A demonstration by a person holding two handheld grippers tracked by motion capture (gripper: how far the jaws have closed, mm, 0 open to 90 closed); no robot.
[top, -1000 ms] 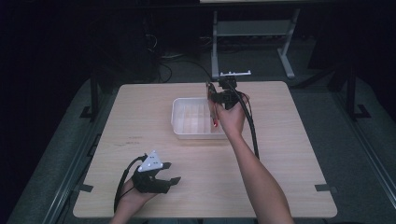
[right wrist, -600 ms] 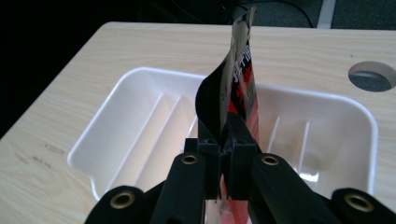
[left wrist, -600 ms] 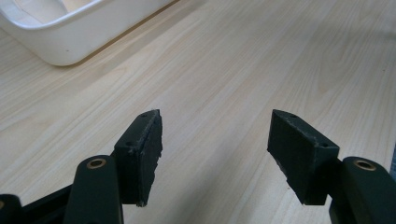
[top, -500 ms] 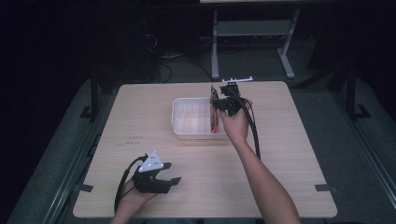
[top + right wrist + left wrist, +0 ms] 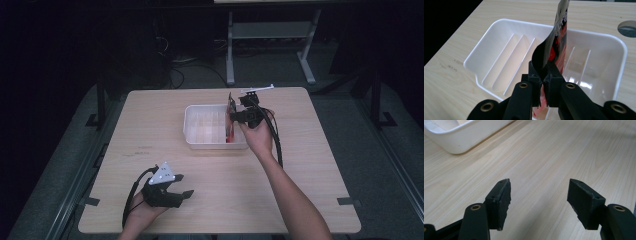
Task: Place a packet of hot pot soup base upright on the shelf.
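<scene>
right gripper (image 5: 544, 79) pinching a red-and-black foil packet (image 5: 556, 37) over the white ribbed tray (image 5: 486, 47)

its jaws are clamped tight on the packet's lower edge, and the packet stands upright past the tips, hanging over the right part of the tray. the left gripper (image 5: 539, 195) sits low over the bare wooden table (image 5: 549, 152) with jaws spread wide and nothing between them; a tray corner shows ahead of it, off to its left. in the high view the left gripper (image 5: 172, 192) is well apart from the tray (image 5: 192, 142).
</scene>
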